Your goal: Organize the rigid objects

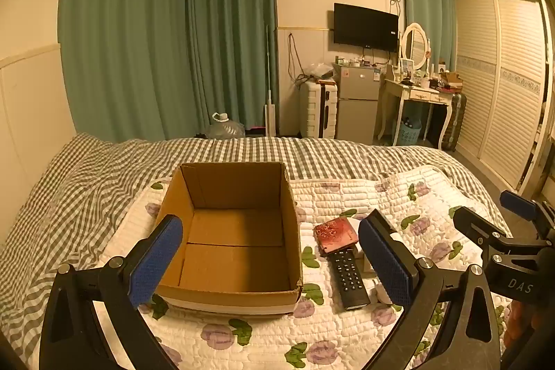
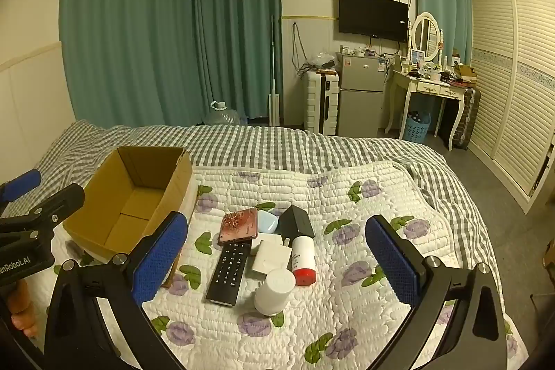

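Note:
An open, empty cardboard box [image 1: 236, 241] sits on the floral quilt, also in the right wrist view [image 2: 135, 196]. Right of it lies a pile: a black remote [image 2: 229, 269], a red patterned case [image 2: 239, 226], a pale blue case [image 2: 267, 221], a black box [image 2: 296, 221], a white charger [image 2: 270, 257], a white tube with a red cap [image 2: 303, 260] and a white cylinder [image 2: 275, 290]. My left gripper [image 1: 270, 260] is open over the box's near side. My right gripper [image 2: 277, 260] is open just short of the pile. The remote [image 1: 348, 278] and red case [image 1: 334, 233] show in the left view.
The quilt [image 2: 312, 328] lies on a grey checked bedspread [image 2: 277, 144]. Beyond the bed's far edge stand a water jug [image 2: 222, 115], a white suitcase [image 2: 321, 103], a small fridge [image 2: 360, 92], a dressing table [image 2: 430, 85] and a wardrobe [image 2: 513, 75].

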`<state>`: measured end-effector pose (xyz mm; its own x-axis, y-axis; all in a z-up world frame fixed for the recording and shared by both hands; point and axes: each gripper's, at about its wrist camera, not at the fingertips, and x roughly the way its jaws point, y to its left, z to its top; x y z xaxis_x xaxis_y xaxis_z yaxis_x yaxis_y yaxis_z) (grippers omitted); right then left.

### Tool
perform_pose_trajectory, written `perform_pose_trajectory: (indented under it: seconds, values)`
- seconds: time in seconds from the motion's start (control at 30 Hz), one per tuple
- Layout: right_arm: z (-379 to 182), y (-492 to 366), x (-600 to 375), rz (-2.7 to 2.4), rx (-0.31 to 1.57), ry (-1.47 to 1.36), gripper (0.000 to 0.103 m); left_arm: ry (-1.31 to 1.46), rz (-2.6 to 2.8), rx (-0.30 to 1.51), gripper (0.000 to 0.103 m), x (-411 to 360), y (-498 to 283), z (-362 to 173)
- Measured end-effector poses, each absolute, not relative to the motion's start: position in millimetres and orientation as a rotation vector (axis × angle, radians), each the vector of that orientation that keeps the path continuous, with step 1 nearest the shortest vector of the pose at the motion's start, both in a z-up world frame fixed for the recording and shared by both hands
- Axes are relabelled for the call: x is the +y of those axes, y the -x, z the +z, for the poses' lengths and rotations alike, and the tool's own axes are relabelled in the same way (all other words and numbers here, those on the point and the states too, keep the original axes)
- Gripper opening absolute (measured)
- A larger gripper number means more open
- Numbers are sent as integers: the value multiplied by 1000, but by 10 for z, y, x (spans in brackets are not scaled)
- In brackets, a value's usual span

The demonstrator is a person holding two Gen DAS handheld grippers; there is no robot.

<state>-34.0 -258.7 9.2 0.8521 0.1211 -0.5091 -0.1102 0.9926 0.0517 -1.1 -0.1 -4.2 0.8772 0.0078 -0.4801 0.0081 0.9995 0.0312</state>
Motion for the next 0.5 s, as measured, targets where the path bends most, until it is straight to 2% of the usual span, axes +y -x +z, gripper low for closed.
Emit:
perform_pose_trajectory:
  seconds: [0.5]
  values:
    - [67, 356, -2580, 122, 540, -21, 103, -37, 6, 504, 103, 53, -16, -22]
